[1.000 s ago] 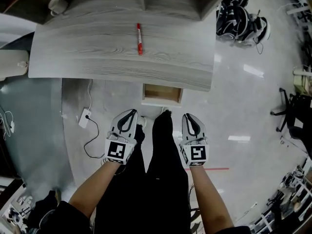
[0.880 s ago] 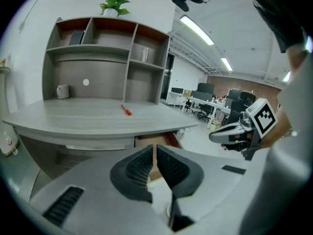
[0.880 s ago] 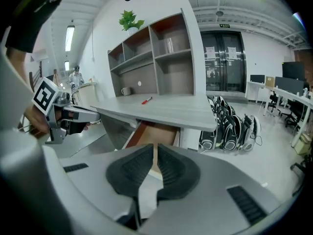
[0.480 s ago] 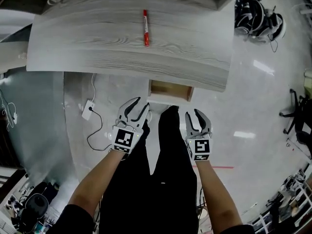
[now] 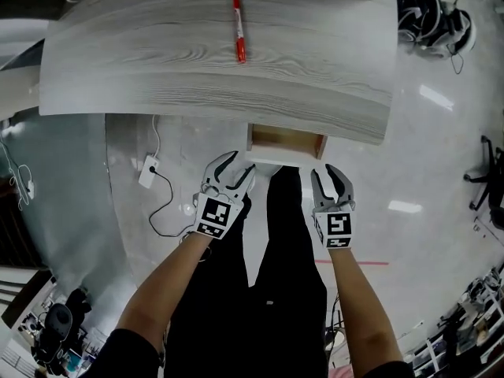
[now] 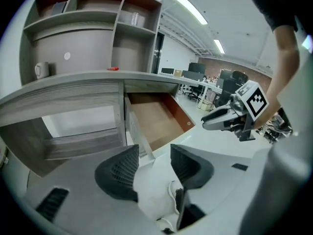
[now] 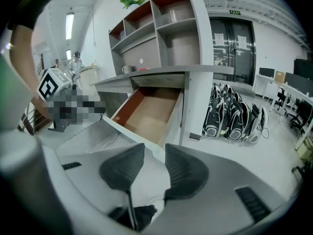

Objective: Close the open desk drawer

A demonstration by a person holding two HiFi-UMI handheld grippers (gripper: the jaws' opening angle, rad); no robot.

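Observation:
The open drawer, brown inside with a white front, juts out from under the grey wood desk. My left gripper hangs just before the drawer front's left end. My right gripper is a little off its right corner. Both sets of jaws have just been opening and stand open with nothing between them. In the left gripper view the drawer lies beyond the left gripper. The right gripper view shows the drawer ahead of the right gripper.
A red pen lies on the desk top. A white power strip with a black cable sits on the floor to the left. Black bags stand right of the desk. The person's dark-trousered legs are between the grippers.
Both grippers went from shut to open. They sank and drew closer to the drawer front, which now sits just ahead of them.

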